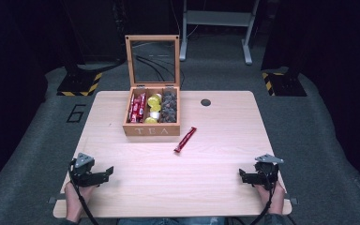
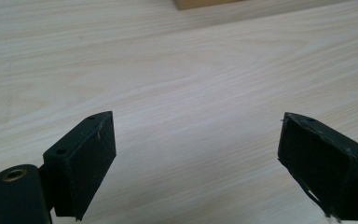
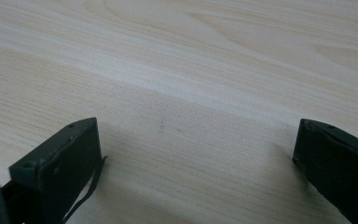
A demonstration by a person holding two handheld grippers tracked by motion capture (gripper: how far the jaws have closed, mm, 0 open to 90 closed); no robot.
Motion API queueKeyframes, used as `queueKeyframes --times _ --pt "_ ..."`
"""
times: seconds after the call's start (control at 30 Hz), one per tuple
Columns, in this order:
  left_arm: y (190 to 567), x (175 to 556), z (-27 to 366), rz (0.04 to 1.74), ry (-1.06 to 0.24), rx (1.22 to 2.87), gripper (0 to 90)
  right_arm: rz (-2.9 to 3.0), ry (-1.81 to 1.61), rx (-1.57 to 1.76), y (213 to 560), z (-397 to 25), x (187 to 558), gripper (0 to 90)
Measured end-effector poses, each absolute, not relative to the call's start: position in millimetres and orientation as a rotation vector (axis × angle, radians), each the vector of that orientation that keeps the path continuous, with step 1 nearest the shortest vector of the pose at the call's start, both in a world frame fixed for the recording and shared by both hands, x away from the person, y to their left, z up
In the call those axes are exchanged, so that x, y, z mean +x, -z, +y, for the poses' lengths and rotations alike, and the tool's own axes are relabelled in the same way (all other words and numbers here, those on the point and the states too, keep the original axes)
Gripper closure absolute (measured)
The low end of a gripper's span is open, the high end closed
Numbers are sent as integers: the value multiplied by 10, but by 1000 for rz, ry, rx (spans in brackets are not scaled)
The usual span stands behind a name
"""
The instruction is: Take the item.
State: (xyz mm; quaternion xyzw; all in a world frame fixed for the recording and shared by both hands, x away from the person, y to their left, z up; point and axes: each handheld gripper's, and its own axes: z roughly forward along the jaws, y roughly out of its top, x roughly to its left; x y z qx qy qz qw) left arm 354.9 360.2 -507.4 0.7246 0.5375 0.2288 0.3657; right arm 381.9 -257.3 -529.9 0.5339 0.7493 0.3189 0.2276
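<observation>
Red against the pale wood, a single sachet lay loose on the table, slanted, just in front of the right corner of the wooden tea box and apart from it. The box stood at the far middle of the table with its glass lid propped upright; its left compartment held more red sachets, the middle one yellow and white pods, the right one dark pieces (what those were could not be told).

Both tools sat far from any of this. The left gripper rested near the table's near left corner, the right gripper near the near right corner, each held in a hand at the table's edge. In the left gripper view the jaws stood spread wide over bare wood, with a sliver of the box at the top edge; in the right gripper view the jaws were likewise spread wide with nothing between them.

By the look of it, the work had not yet properly begun: the stray sachet seemed meant for the left compartment with its fellows, and neither tool had reached for it. The right gripper looked slightly better placed for the pick, since the sachet lay right of centre. That move would call for coming forward and inward, lining the jaws across the sachet's narrow width, and closing low, because so flat a thing offers little to pinch.
</observation>
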Motion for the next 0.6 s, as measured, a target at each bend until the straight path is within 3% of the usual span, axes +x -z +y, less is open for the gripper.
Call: queueKeyframes --times 0.33,0.6 --pt "5287 3552 3907 1524 -648 1845 73 2062 -878 1472 5299 -2572 3820 3" --pt "5318 3573 3967 1543 -668 1875 43 2060 -877 1473 5299 -2571 3823 1"
